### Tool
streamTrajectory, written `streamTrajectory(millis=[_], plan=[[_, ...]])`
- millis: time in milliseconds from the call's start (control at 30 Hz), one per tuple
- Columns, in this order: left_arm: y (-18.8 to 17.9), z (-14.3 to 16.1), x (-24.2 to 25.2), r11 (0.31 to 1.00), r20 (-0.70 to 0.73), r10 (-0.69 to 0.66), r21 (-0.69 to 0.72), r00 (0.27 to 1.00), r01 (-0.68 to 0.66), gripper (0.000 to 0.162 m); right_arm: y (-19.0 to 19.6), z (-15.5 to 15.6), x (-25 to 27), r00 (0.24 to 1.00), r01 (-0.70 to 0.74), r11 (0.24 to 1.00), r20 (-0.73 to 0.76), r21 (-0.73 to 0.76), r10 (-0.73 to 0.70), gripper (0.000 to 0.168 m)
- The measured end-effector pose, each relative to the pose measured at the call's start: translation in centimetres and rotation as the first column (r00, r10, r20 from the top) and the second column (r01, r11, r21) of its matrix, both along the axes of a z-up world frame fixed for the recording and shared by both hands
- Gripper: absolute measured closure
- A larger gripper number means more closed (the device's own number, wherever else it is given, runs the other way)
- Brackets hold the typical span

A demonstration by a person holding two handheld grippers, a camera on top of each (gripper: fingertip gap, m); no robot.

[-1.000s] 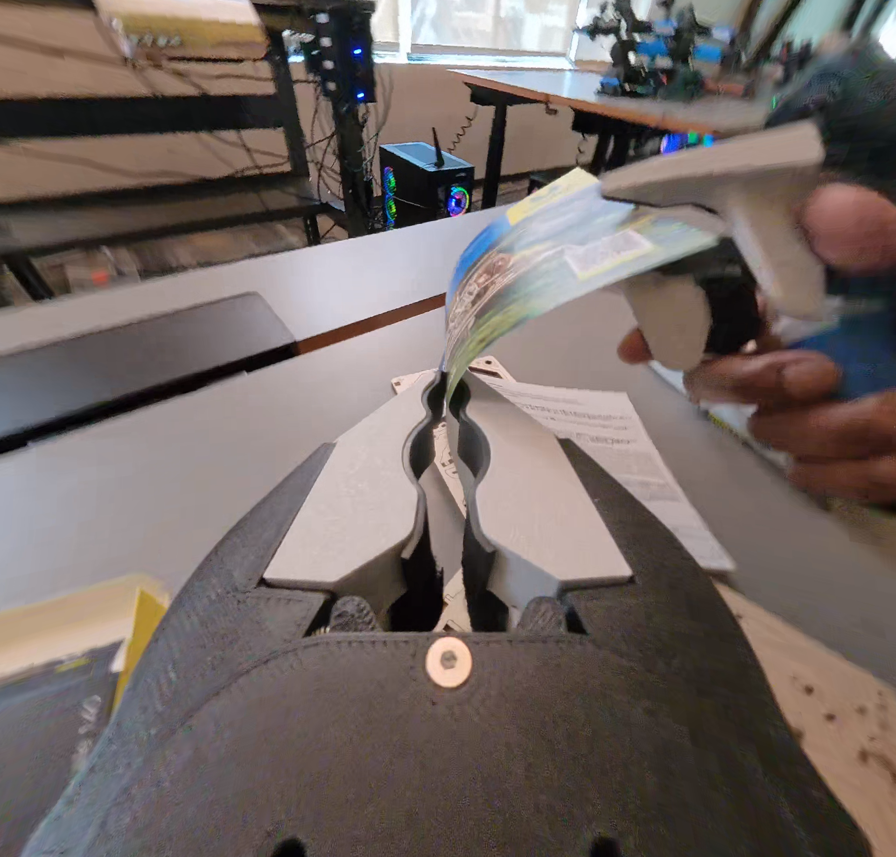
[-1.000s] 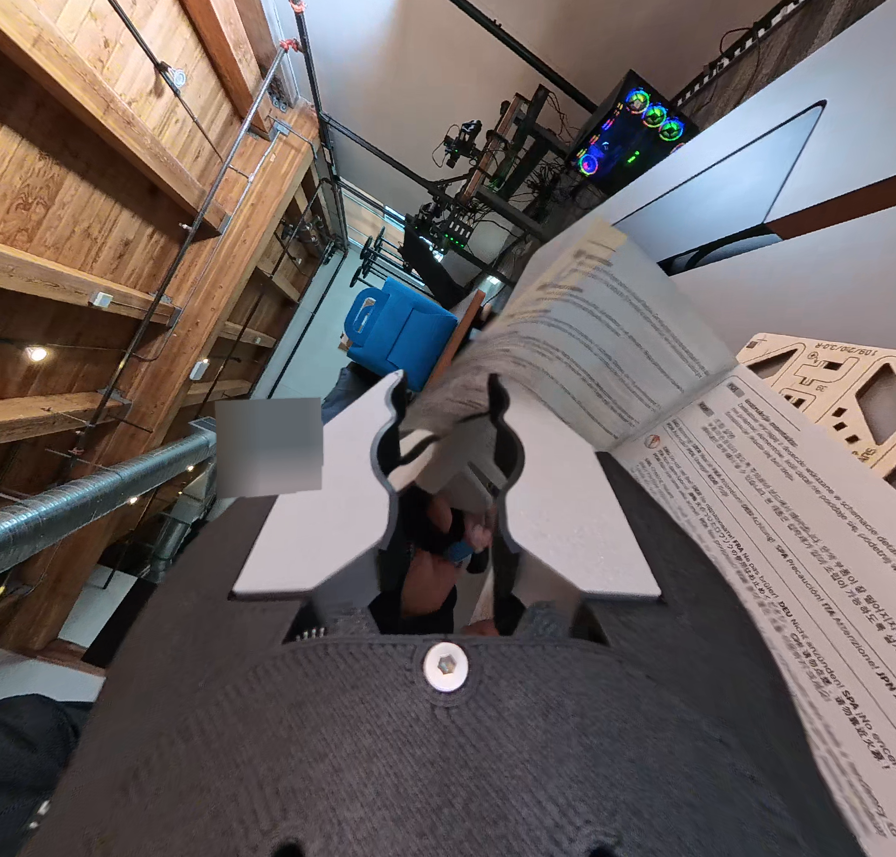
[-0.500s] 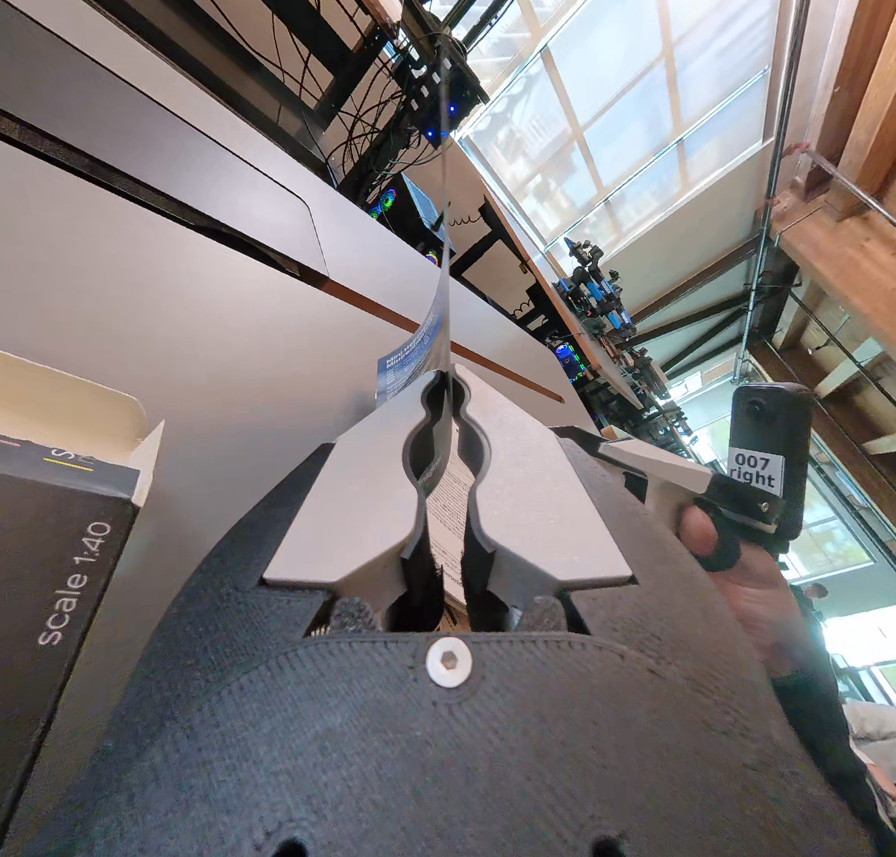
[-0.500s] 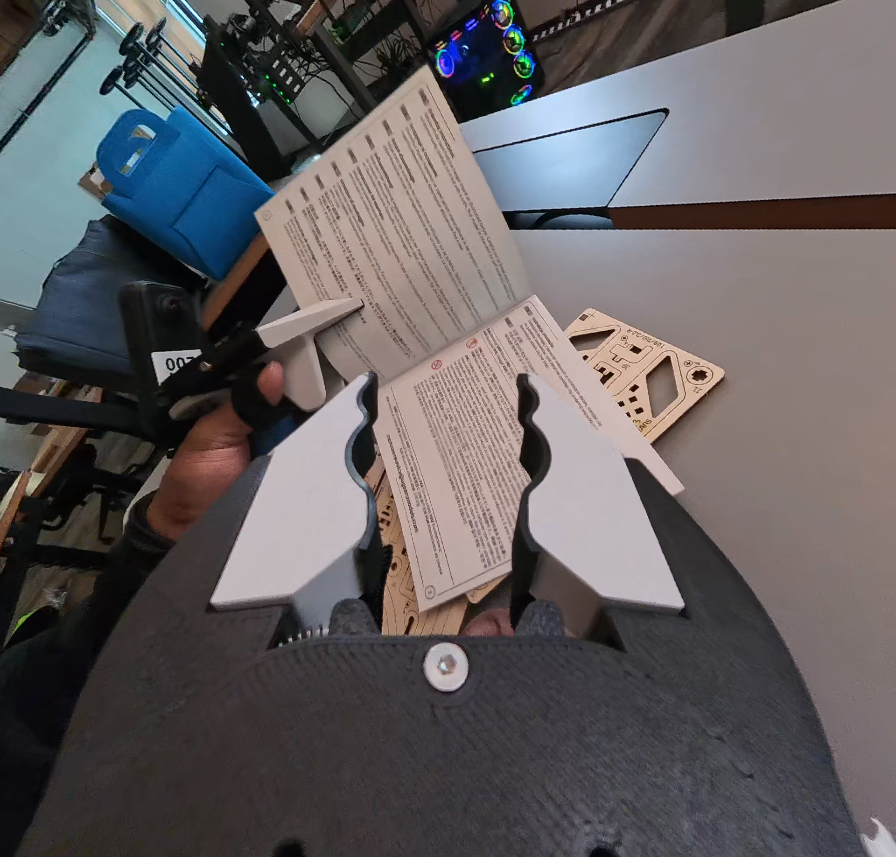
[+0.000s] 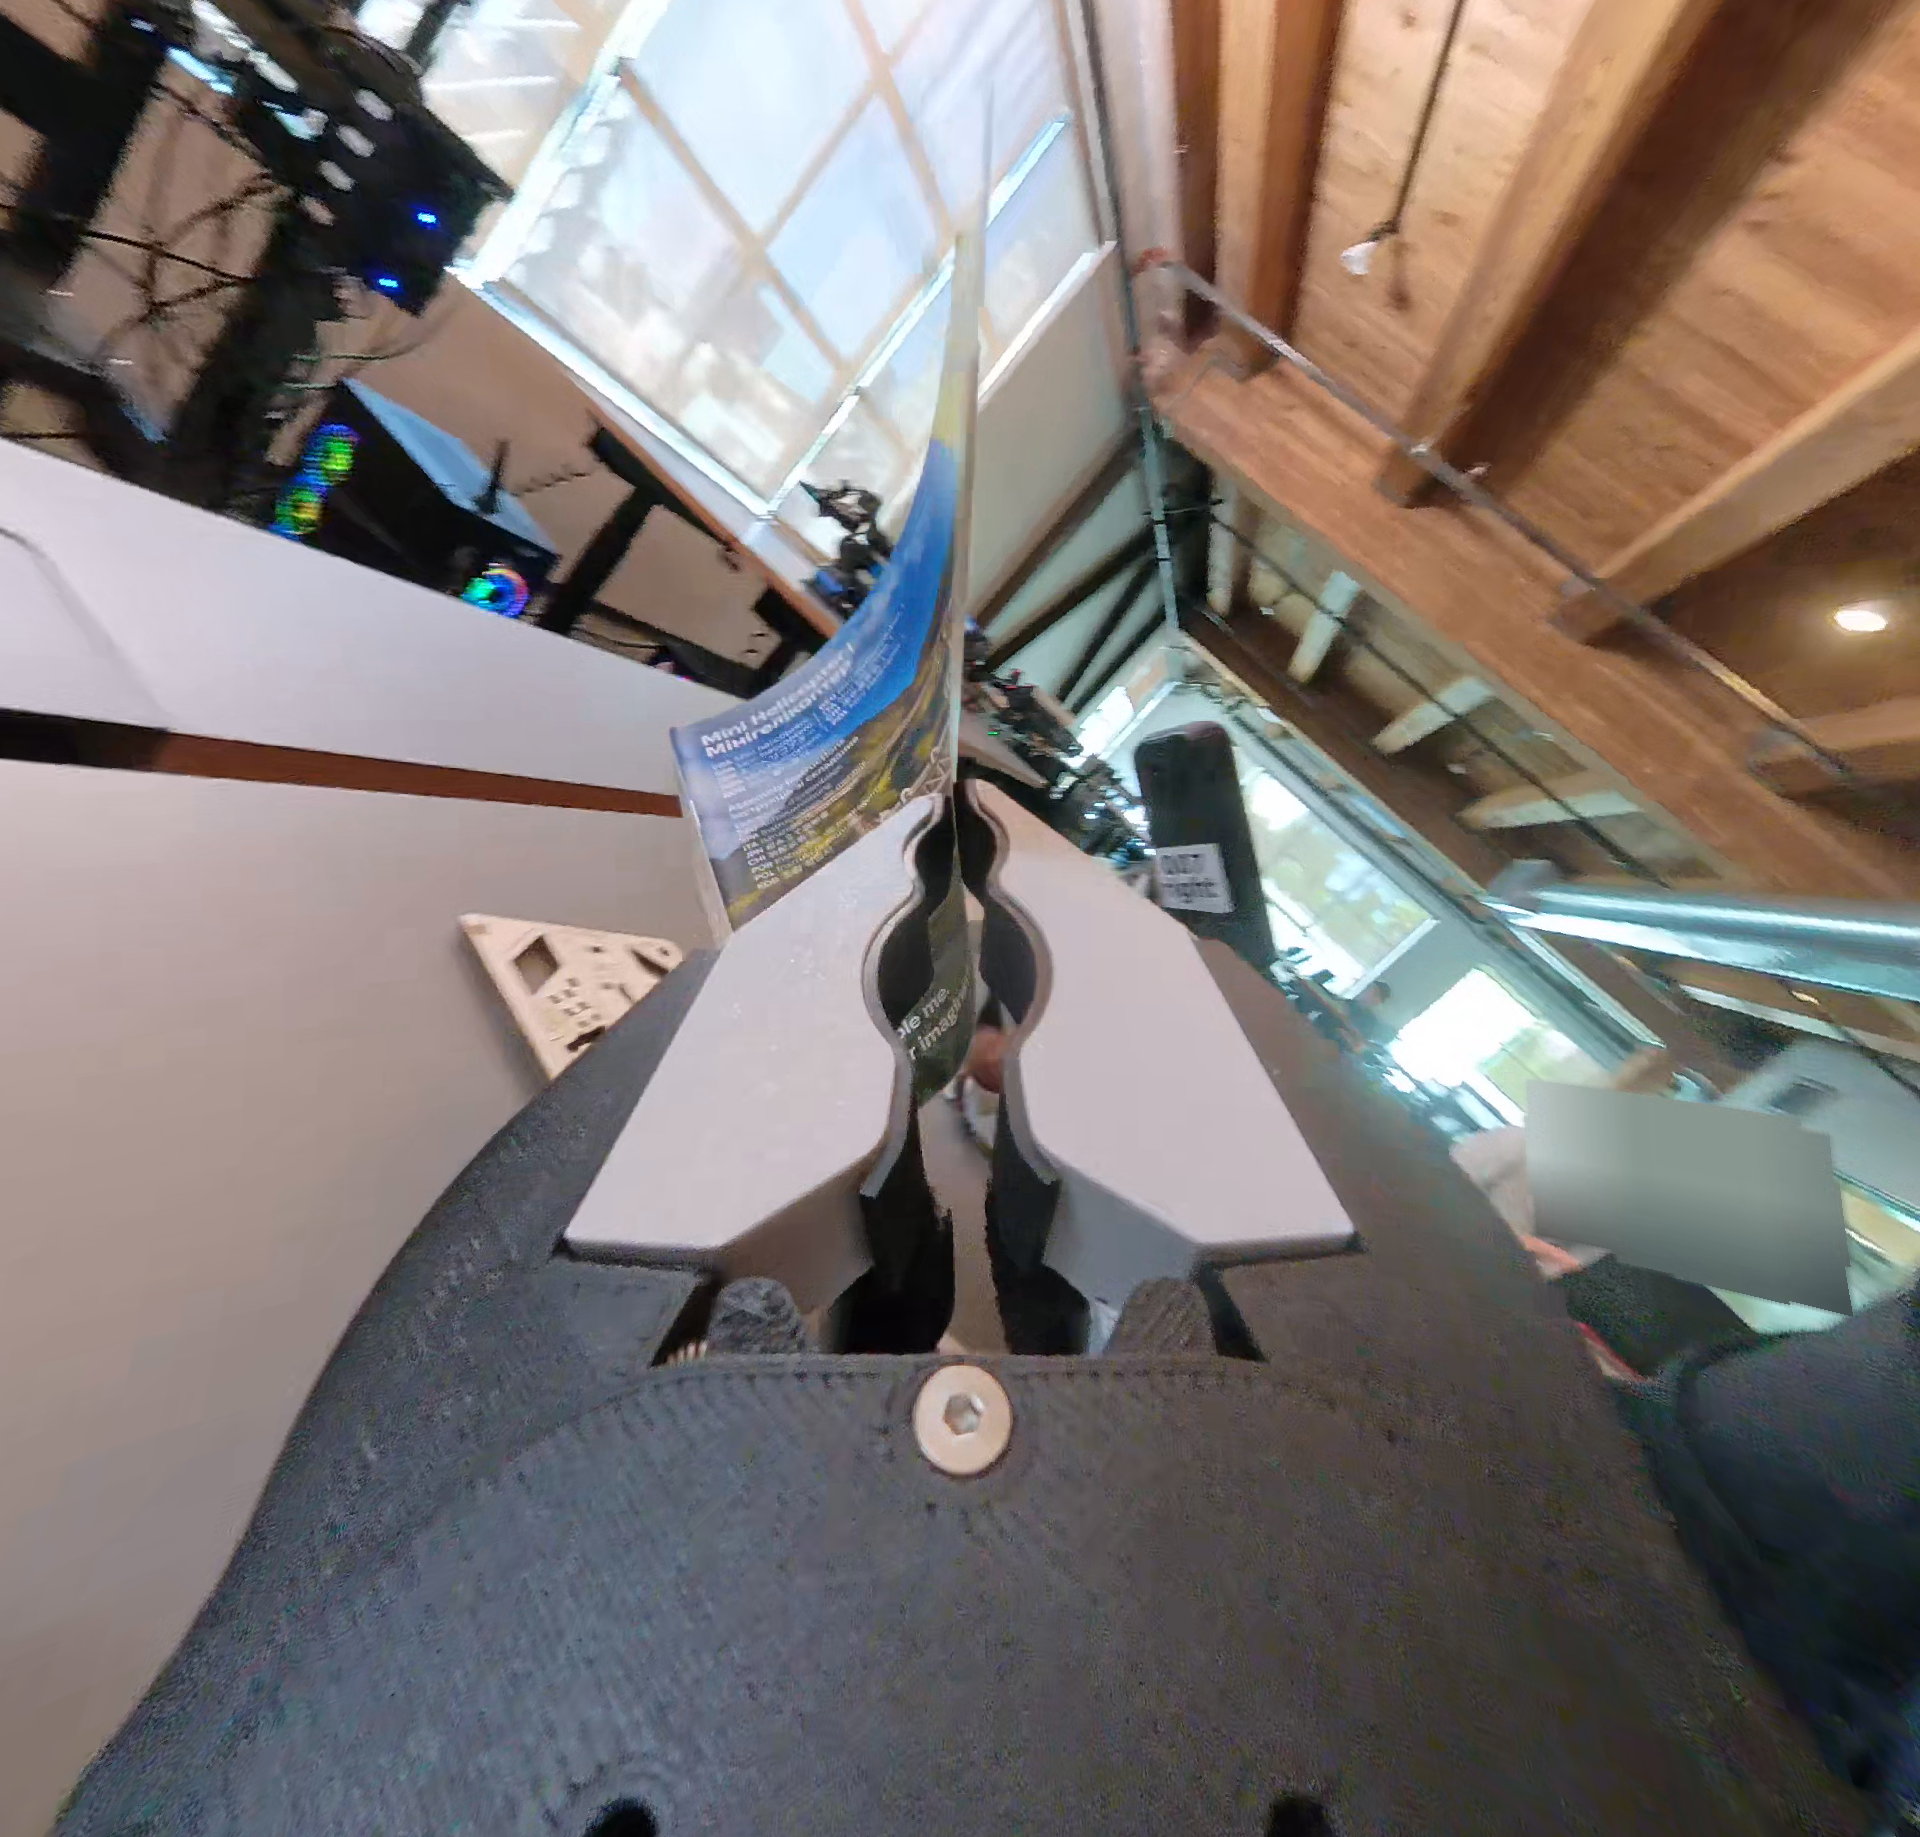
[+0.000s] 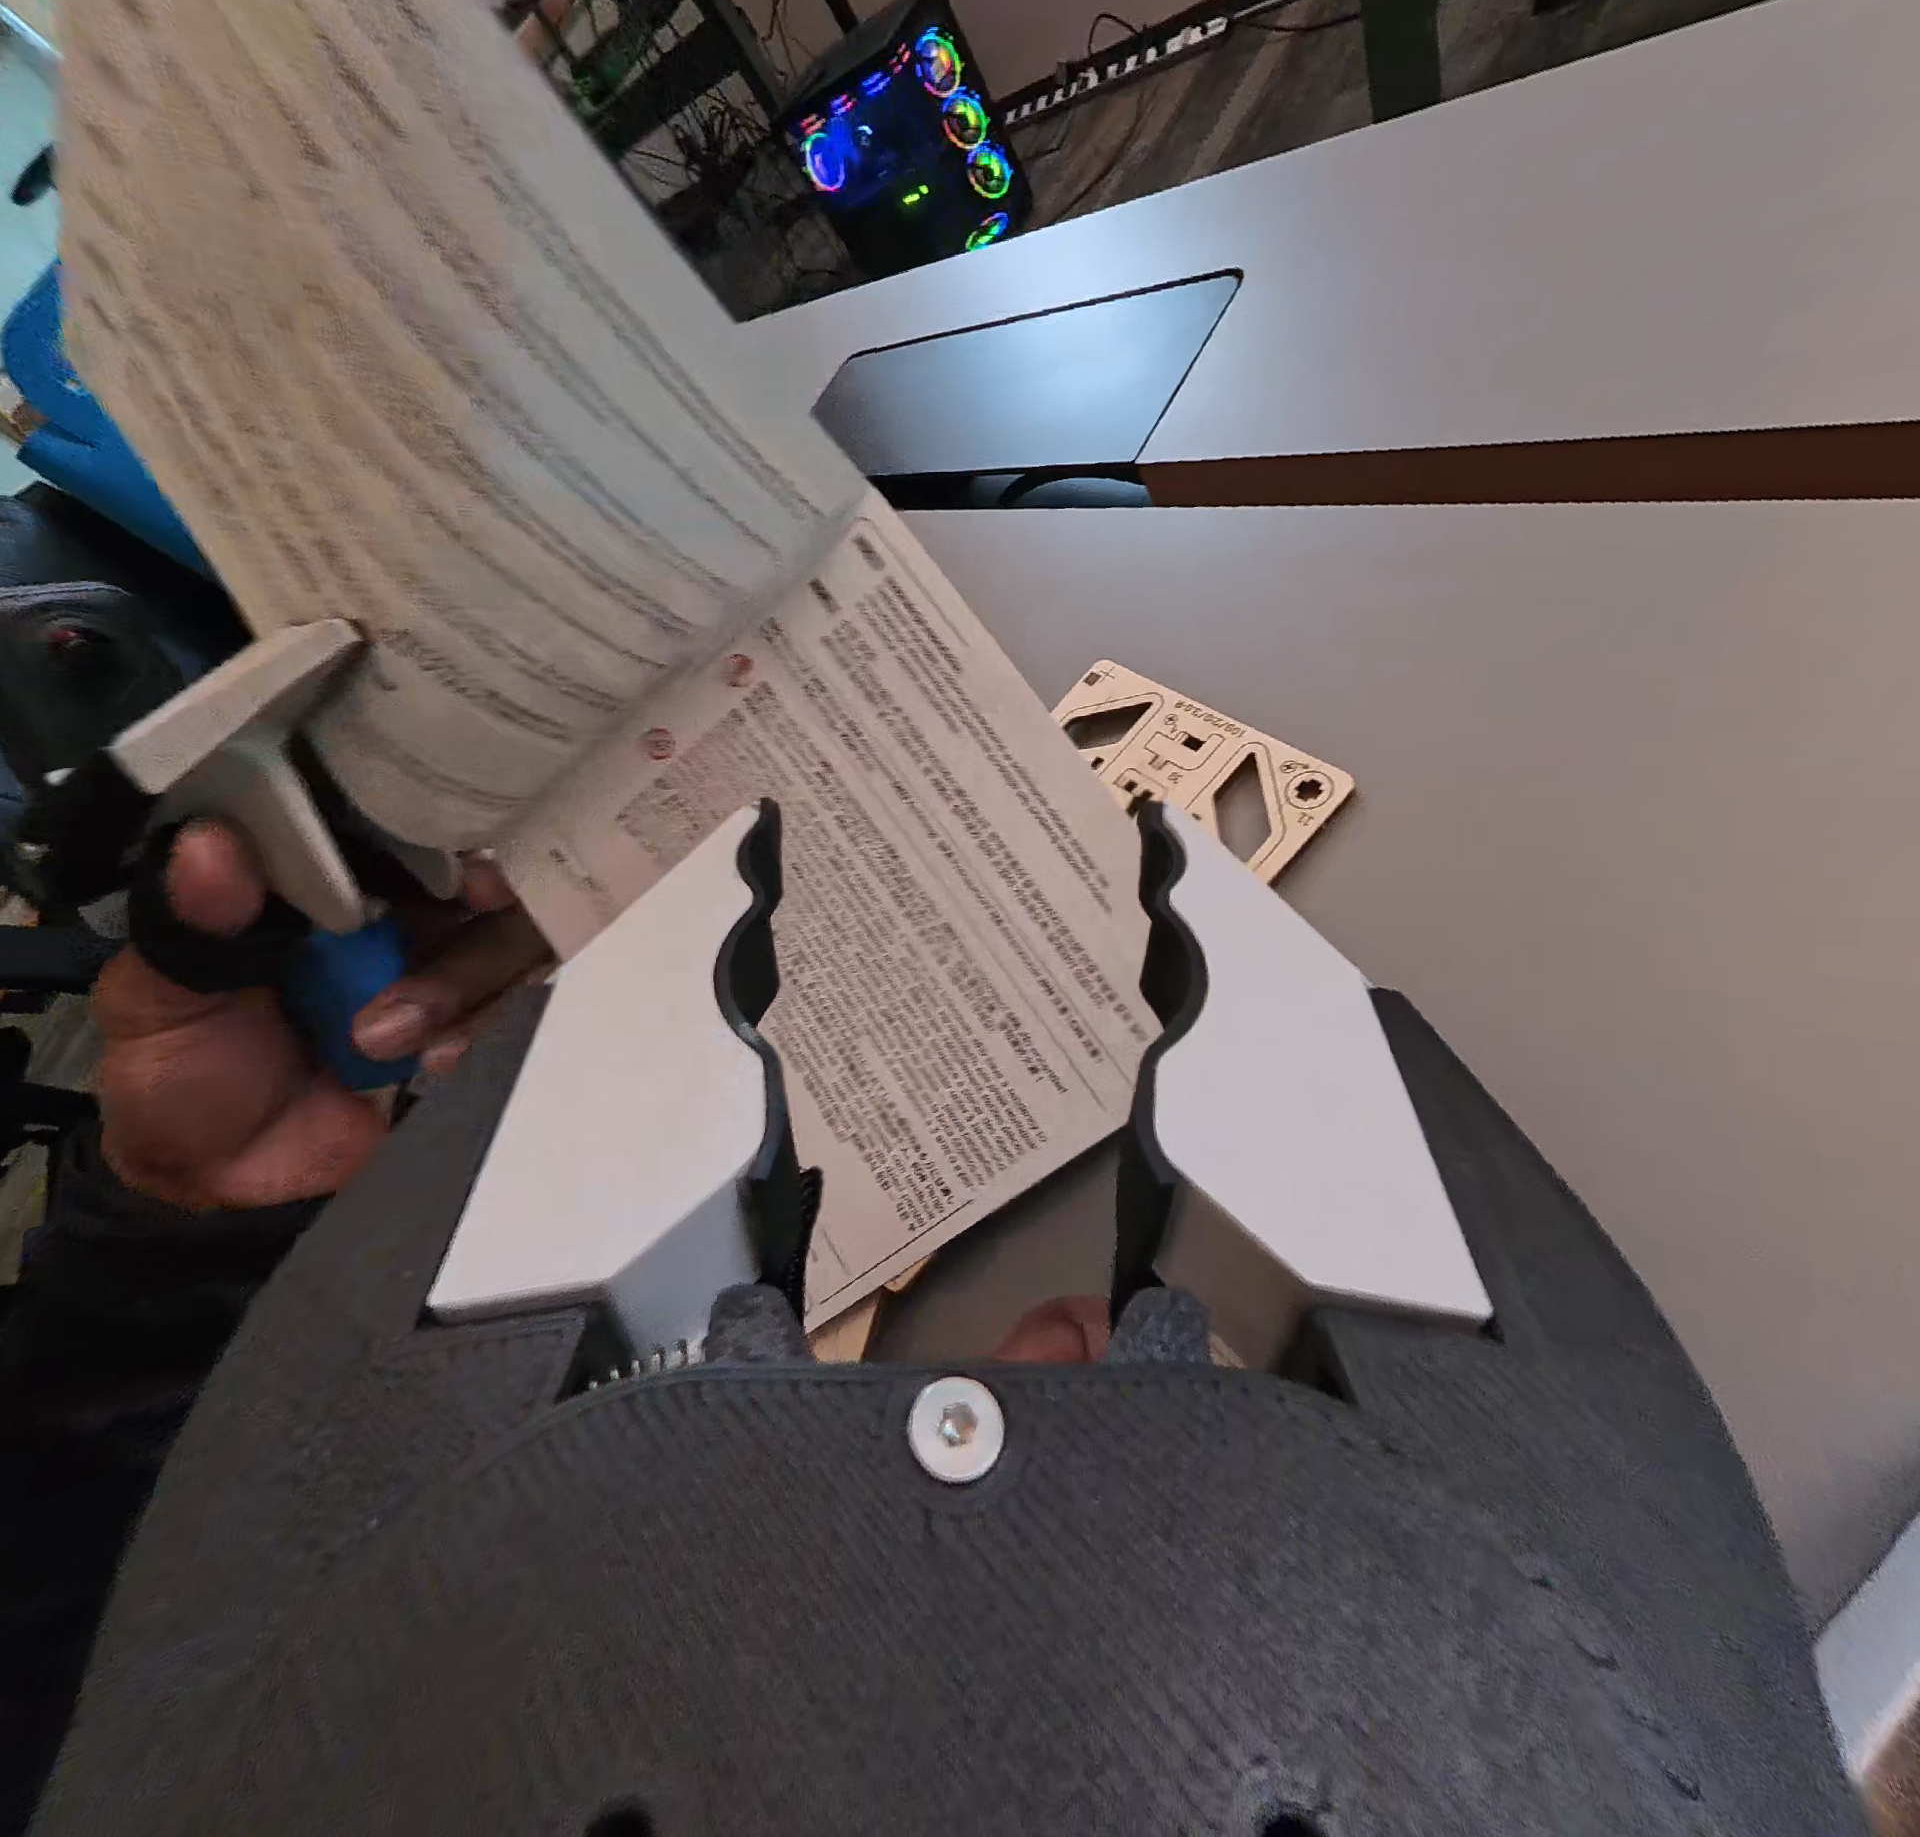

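My left gripper (image 5: pixel 958 800) is shut on the edge of a folded printed leaflet (image 5: pixel 902 707), whose blue and green cover stands up edge-on before the camera. In the right wrist view the same leaflet (image 6: pixel 582 499) hangs open with its white text pages showing, and the left gripper (image 6: pixel 312 665) pinches its upper page at the left. My right gripper (image 6: pixel 956 821) is open and empty, its jaws wide apart just above the leaflet's lower page. A thin wooden cut-out sheet (image 6: pixel 1216 759) lies flat on the grey table (image 6: pixel 1558 852) under the leaflet; it also shows in the left wrist view (image 5: pixel 566 977).
A dark inset panel (image 6: pixel 1039 374) lies in the far tabletop beyond a brown gap (image 6: pixel 1558 462). A computer case with coloured fans (image 6: pixel 914 135) stands on the floor behind. A blue chair (image 6: pixel 52 405) is at the left. A hand (image 6: pixel 239 1049) holds the left gripper's blue handle. The dark inset panel (image 6: pixel 1039 374) sits 25 cm or so from the ends of my right fingers.
My right gripper let go of the leaflet and stays open. My left gripper, still shut on the leaflet, has tilted up and lifted its page higher and nearer the right camera.
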State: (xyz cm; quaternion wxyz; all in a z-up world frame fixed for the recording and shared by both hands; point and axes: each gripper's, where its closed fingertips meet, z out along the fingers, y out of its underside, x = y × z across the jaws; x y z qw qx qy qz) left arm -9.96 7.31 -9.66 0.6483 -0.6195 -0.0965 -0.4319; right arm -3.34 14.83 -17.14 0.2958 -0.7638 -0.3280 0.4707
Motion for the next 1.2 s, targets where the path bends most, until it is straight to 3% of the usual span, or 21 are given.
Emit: streamTrajectory(millis=[367, 567, 900, 1200], plan=[[-0.4, 0.3, -0.7, 0.997, 0.154, -0.071, 0.049, 0.985, 0.064, 0.162, 1.0, -1.2, 0.6, 0.998, 0.008, 0.998, 0.061, 0.065, -0.012, 0.089], [-1.0, 1.4, -0.2, 0.989, 0.148, -0.123, 0.106, 0.981, 0.108, 0.162, 1.9, -0.4, 1.1, 0.999, 0.01, 0.992, 0.039, 0.126, -0.015, 0.085], [-2.0, 2.5, 0.7, 0.965, 0.15, -0.217, 0.184, 0.964, 0.189, 0.162, -0.7, -0.3, 0.1, 0.979, -0.204, 0.929, 0.081, 0.31, 0.188, 0.068], [-1.7, 2.1, 0.0, 0.973, 0.17, -0.182, 0.172, 0.968, 0.152, 0.162, -2.3, -0.3, -0.5, 0.965, -0.263, 0.915, 0.106, 0.307, 0.242, 0.071]])
